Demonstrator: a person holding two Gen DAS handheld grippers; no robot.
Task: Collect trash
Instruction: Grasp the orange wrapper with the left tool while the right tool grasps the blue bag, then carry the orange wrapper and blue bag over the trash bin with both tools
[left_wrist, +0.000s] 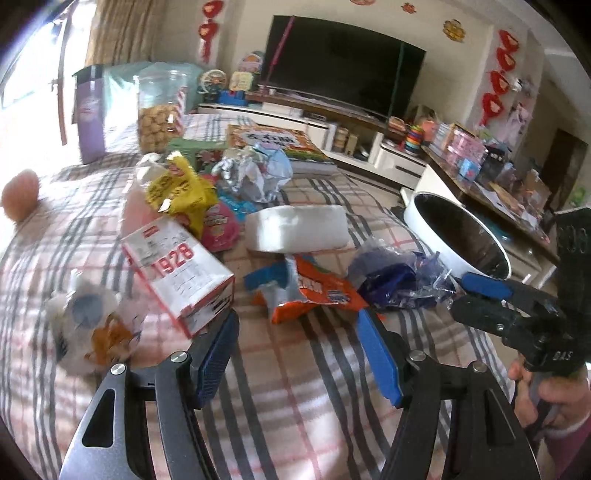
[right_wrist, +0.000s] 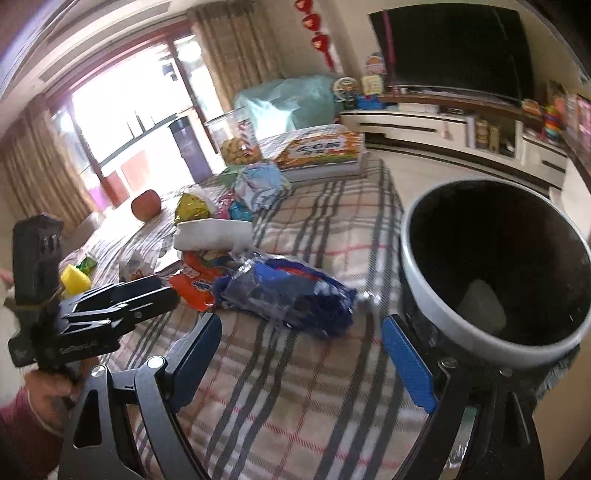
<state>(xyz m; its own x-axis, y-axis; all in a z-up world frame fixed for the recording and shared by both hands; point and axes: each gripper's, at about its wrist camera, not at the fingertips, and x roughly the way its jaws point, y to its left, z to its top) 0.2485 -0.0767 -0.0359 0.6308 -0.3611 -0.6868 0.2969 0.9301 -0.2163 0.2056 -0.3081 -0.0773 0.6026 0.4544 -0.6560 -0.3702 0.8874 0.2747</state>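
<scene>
Trash lies on a plaid tablecloth (left_wrist: 295, 369): an orange wrapper (left_wrist: 310, 288), a blue wrapper (left_wrist: 399, 284), a white packet (left_wrist: 299, 229), a yellow bag (left_wrist: 181, 188), crumpled foil (left_wrist: 255, 173) and a red-and-white "1928" carton (left_wrist: 181, 273). A white bin (left_wrist: 461, 236) with a dark inside stands at the table's right edge. My left gripper (left_wrist: 299, 332) is open and empty, just short of the orange wrapper. My right gripper (right_wrist: 299, 339) is open and empty, close to the blue wrapper (right_wrist: 288, 295), with the bin (right_wrist: 491, 258) on its right. Something white (right_wrist: 480, 306) lies inside the bin.
A cookie jar (left_wrist: 159, 110), a purple flask (left_wrist: 88, 118), a boxed book (left_wrist: 273, 144) and an apple (right_wrist: 146, 205) stand further back. A yellow sponge (right_wrist: 74, 278) lies at the left. A TV (left_wrist: 340, 62) and cluttered shelves line the walls.
</scene>
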